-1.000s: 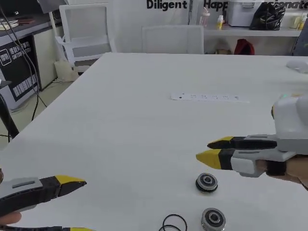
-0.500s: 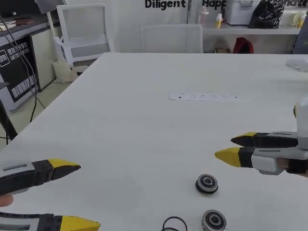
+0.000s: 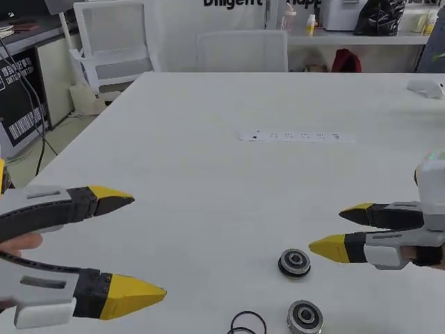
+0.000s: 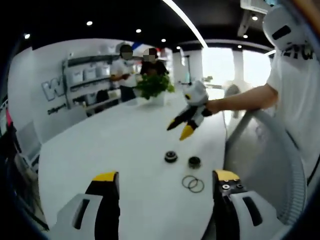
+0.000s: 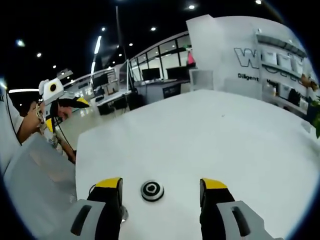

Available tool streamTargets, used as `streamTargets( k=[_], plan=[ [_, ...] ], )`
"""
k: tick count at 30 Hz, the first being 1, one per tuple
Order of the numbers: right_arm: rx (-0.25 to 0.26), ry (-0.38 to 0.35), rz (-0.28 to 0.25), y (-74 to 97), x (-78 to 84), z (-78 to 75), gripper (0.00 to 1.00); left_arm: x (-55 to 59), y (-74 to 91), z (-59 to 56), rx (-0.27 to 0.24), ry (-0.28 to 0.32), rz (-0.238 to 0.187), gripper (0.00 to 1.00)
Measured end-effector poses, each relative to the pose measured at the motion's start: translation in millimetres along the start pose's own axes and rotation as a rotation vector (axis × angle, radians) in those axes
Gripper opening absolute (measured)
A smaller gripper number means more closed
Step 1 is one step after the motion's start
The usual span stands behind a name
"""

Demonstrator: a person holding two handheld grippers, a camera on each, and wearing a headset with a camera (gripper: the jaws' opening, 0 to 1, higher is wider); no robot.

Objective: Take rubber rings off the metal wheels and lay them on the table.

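here, desk [image 3: 208, 139]: white and wide; the task's things lie near its front edge in the head view.
left gripper [image 3: 147, 247]: low at the left of the head view, held above the desk. its yellow-tipped fingers [image 3: 111, 198] are spread wide apart, released, with nothing between them. the left gripper view shows the same wide gap.
right gripper [image 3: 327, 229]: at the right of the head view, held in the air. its fingers are released with a clear gap and grasp nothing.
far wheel [image 3: 295, 263]: a metal wheel lying flat on the desk, just below and left of the right gripper's lower tip in the head view. in the right gripper view it sits ahead of the tips, in line with the gap, untouched.
near wheel [image 3: 306, 315]: flat on the desk, just beside the far wheel on the person's side, not touching it.
rubber rings [image 3: 248, 323]: two thin black loops, overlapping, flat on the desk left of the near wheel and cut by the bottom edge of the head view.
rings on the wheels: cannot tell whether either wheel carries one.
power strip [image 3: 295, 136]: white, flat, farther along the desk, well apart from the wheels.
plant [image 4: 154, 85]: green, at the desk's far end in the left gripper view.
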State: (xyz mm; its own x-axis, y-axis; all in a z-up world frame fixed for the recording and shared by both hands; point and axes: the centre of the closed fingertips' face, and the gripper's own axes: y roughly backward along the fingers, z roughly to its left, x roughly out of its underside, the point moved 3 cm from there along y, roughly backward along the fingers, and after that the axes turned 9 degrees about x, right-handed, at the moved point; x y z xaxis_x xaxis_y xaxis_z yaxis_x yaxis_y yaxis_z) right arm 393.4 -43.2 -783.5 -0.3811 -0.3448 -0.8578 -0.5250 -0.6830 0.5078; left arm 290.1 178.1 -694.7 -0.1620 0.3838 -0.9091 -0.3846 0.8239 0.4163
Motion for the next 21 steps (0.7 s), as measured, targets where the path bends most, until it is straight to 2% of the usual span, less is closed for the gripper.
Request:
streamTargets(
  k=[2, 7, 12, 21],
  plan=[
    [-0.007, -0.003, 0.01, -1.0, 3.3, 0.5, 0.61, -9.0, -1.9, 4.0, -0.003, -0.02, -0.002, 0.8],
    [-0.016, 0.006, 0.027, -3.9, 9.0, 1.8, 0.6, -36.0, -9.0, 13.1, 0.006, -0.066, -0.043, 0.82],
    [-0.029, 0.032, 0.062, -7.7, 17.1, 6.4, 0.58, -58.3, -23.9, 21.9, 0.029, -0.129, -0.062, 0.83],
    [-0.052, 0.069, 0.091, -12.6, 24.5, 11.6, 0.55, -87.6, -48.6, 26.0, 0.074, -0.202, -0.097, 0.84]
  ],
)
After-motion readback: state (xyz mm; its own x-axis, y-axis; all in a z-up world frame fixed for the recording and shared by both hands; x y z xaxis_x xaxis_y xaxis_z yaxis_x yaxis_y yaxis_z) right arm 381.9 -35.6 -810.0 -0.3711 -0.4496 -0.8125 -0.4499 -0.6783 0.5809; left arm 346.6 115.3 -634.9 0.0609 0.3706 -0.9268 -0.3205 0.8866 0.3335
